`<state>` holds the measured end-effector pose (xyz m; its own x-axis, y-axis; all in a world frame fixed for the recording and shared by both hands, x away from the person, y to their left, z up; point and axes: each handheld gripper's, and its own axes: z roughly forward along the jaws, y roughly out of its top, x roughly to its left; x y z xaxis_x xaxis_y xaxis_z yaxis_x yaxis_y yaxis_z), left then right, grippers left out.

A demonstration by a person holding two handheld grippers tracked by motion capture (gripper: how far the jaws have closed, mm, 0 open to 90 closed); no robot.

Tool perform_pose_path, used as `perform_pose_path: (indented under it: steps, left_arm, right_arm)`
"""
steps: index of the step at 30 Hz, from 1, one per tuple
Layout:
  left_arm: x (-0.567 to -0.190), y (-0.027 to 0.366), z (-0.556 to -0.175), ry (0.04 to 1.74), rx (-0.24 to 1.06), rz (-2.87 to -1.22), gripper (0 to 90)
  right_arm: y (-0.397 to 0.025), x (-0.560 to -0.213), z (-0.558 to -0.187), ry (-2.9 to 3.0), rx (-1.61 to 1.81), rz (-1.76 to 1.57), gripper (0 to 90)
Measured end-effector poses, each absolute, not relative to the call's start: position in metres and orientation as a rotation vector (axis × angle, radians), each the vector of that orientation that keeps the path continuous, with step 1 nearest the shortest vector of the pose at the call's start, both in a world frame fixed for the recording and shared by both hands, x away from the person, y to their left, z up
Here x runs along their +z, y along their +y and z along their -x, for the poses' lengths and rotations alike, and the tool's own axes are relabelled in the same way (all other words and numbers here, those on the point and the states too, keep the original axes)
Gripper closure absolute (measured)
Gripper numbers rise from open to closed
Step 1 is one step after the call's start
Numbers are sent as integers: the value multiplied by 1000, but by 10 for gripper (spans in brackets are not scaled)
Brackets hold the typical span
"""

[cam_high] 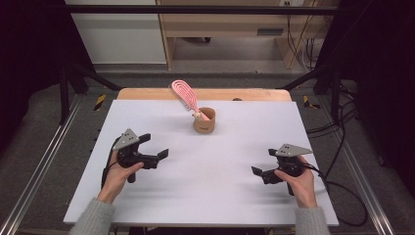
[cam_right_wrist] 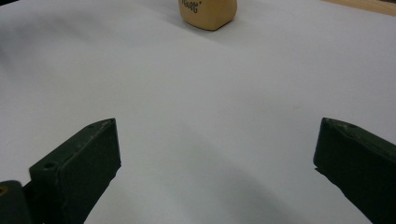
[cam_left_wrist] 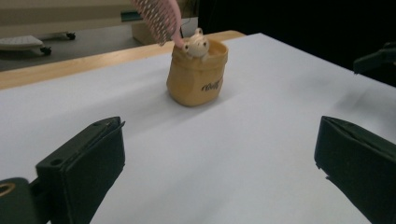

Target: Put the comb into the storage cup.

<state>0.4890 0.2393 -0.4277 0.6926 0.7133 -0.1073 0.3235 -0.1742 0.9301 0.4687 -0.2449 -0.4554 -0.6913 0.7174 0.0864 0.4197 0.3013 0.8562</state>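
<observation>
Small tan fabric pouch (cam_high: 204, 121) stands upright on the white counter (cam_high: 235, 147), ahead of both hand-held grippers and well apart from each; it sits roughly between their lines of aim, a little nearer the left one. Dark lettering on its side, too small to read. Inside it: a pink brush (cam_high: 185, 93) with its handle down in the pouch, its looped oval head leaning up and out over the far rim, away from the grippers. A small cream animal-shaped figure (cam_left_wrist: 196, 43) shows at the rim beside the handle; whether it is part of the brush or a separate piece, cannot tell. Nothing else seen in the pouch. Left hand-held gripper (cam_high: 152, 147) hovers low over the counter, jaws spread wide, nothing between them, aimed toward the pouch. Right hand-held gripper (cam_high: 263, 165) likewise low, jaws wide apart and empty, the base of the pouch just ahead at the top of its own view. Judged step: start of the approach, nothing grasped yet. Next move likely calls for one gripper to steady the soft pouch wall while the other closes on the brush near the rim, since the pouch looks light and may tip or drag.
</observation>
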Motion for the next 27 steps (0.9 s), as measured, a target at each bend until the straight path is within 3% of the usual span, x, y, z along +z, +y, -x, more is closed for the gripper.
perform_pose_path:
  steps: [27]
  left_arm:
    - [-468,278,-468,948,436,-1847,17]
  right_arm:
    - [-243,-458,-468,2285,1326,-1015,10]
